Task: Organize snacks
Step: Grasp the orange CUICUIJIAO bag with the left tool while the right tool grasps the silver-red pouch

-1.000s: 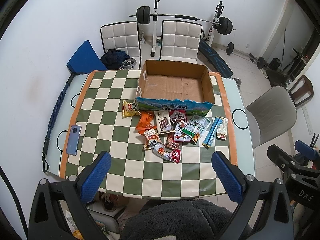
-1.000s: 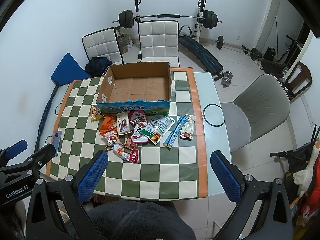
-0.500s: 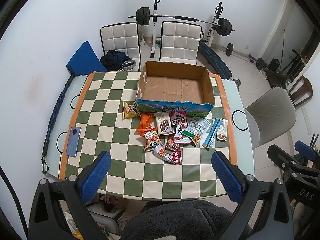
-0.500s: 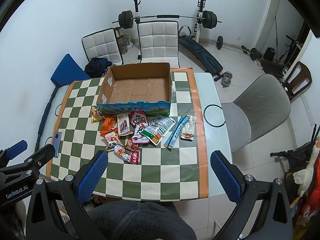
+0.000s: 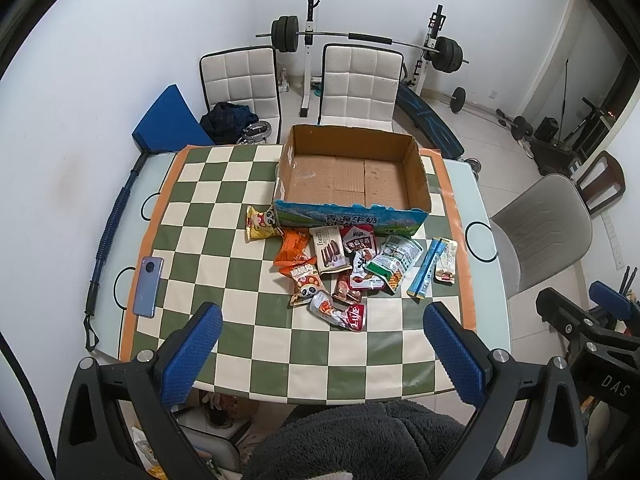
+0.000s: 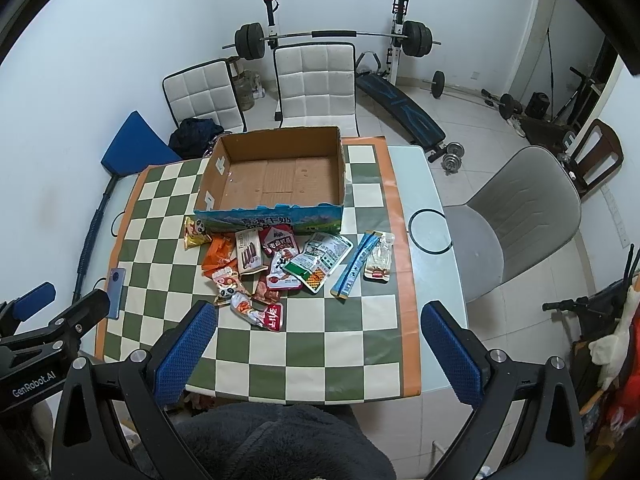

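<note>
Fingers [image 5: 193,352] of both grippers spread wide, above the table's [image 5: 486,312] near edge.

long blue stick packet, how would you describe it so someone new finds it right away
Start at the open cardboard box on the checkered tablecloth; the snack pile lies just in front of it. At the pile's right end lies the long blue stick packet, slim and straight, beside a small clear pouch.

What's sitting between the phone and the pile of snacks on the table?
Nothing: in the left wrist view, only bare checkered tablecloth separates the phone from the snack pile. The right wrist view agrees.
</note>
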The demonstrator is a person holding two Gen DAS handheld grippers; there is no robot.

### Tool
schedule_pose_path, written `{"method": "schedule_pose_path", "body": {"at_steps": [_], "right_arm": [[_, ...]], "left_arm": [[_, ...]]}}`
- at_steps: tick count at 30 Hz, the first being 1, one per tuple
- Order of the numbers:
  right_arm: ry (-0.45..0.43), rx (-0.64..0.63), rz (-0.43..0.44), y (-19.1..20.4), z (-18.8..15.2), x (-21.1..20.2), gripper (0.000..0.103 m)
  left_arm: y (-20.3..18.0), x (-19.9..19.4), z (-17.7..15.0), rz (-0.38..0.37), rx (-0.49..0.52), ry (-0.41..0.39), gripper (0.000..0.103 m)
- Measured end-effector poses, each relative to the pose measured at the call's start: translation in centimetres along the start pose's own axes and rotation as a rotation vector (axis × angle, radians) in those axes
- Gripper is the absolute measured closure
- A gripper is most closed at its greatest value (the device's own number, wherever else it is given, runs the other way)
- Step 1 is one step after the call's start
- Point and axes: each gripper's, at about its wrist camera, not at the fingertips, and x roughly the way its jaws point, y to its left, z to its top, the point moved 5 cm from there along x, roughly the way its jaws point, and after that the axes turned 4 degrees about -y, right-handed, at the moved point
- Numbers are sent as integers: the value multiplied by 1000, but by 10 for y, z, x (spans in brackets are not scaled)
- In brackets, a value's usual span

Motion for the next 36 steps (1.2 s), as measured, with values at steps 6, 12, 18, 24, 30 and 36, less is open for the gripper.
{"method": "schedule_pose_path", "body": {"at_steps": [6, 12, 18, 24, 30, 36], "right_arm": [[0, 5, 6, 4, 5, 1, 0], [4, 8, 8, 5, 5, 2, 0], [59, 65, 32, 3, 8, 35, 0], [238, 151, 110, -3, -8, 146, 0], [421, 162, 151, 4, -53, 268, 0], [476, -15, 196, 46, -87, 345, 0]], "left_arm": [[1, 0, 0, -1, 0, 0, 0], [3, 2, 0, -1, -5, 4, 0], [34, 44, 9, 14, -90, 39, 0], [74, 133, -9, 65, -174, 200, 0], [102, 209, -39, 123, -230, 336, 1], [109, 254, -55, 106, -266, 442, 6]]}}
